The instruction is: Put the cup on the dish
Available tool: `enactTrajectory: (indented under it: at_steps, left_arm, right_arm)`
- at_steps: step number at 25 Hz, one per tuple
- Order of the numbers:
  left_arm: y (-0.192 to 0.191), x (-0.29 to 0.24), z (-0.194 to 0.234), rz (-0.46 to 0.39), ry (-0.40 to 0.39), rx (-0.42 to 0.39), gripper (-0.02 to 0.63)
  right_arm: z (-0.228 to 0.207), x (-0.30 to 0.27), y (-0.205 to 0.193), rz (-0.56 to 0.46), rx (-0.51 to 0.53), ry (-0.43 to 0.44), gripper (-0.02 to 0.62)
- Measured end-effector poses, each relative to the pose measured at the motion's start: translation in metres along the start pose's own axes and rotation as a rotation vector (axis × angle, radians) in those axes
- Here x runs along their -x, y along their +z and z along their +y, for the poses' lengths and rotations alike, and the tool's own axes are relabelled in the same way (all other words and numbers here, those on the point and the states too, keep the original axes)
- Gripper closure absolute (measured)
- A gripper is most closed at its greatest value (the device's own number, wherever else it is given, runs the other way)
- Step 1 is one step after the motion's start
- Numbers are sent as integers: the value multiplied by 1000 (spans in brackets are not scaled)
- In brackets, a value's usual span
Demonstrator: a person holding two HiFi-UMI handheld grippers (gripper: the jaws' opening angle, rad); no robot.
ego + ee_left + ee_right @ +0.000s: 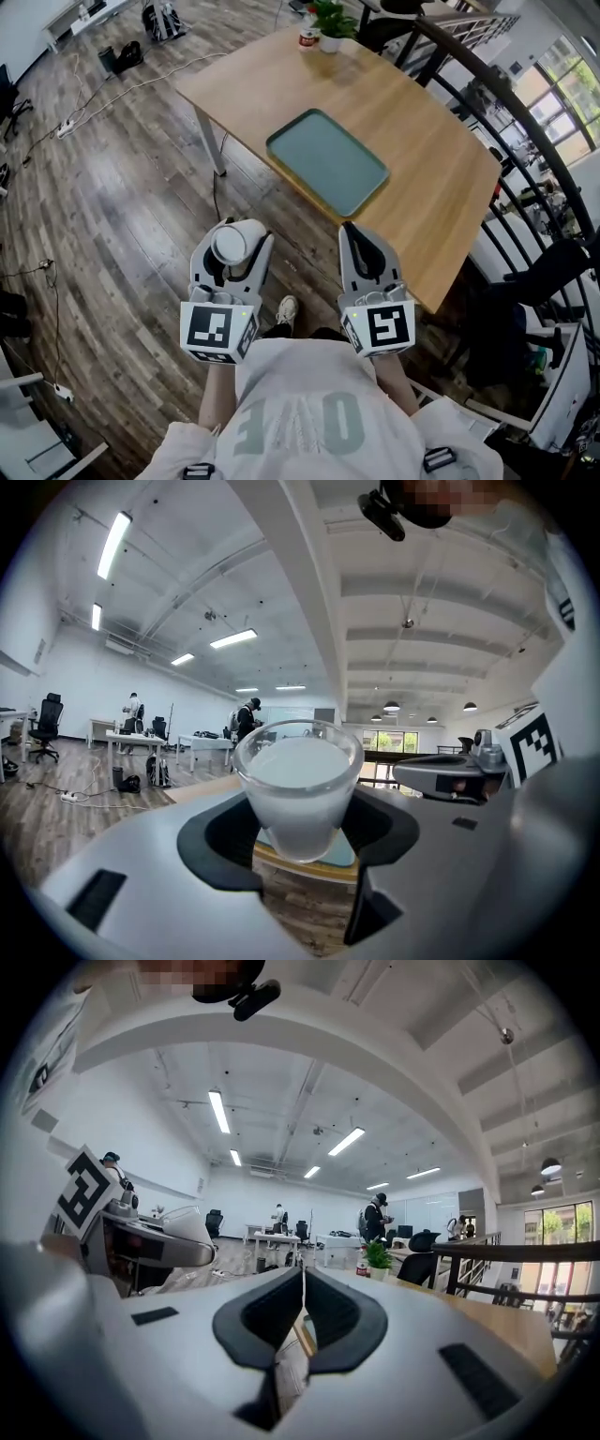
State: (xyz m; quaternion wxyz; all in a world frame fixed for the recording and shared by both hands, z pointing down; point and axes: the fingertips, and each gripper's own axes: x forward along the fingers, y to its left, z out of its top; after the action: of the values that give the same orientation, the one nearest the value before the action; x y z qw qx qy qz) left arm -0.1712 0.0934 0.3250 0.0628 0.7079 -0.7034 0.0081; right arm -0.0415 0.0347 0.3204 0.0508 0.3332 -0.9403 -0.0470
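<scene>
Cup (230,244): small, clear glass, milky white in look, wider at rim than at base. Held mouth up between the jaws of the left gripper (302,829), pads against its sides, rim standing above them. Over the wooden floor (122,187), short of the near edge of the table (422,141). Dish (327,161): flat rectangular tray, grey-green, rounded corners, low rim. Lies flat on the wooden table close to its near edge, roughly in line with that edge. Well apart from the cup.
</scene>
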Motion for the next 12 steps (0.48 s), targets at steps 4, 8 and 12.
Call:
enactTrajectory:
  at_steps: [4, 8, 12]
  left_arm:
    - [2, -38, 18, 10, -24, 11, 345]
    - [2, -61, 23, 32, -55, 40, 345]
    - [-2, -79, 30, 56, -59, 69, 345]
  right_arm:
    - [-17, -27, -6, 35, -1, -29, 574]
    - [-37, -40, -11, 73, -16, -70, 574]
    - [-49, -63, -11, 89, -13, -66, 574]
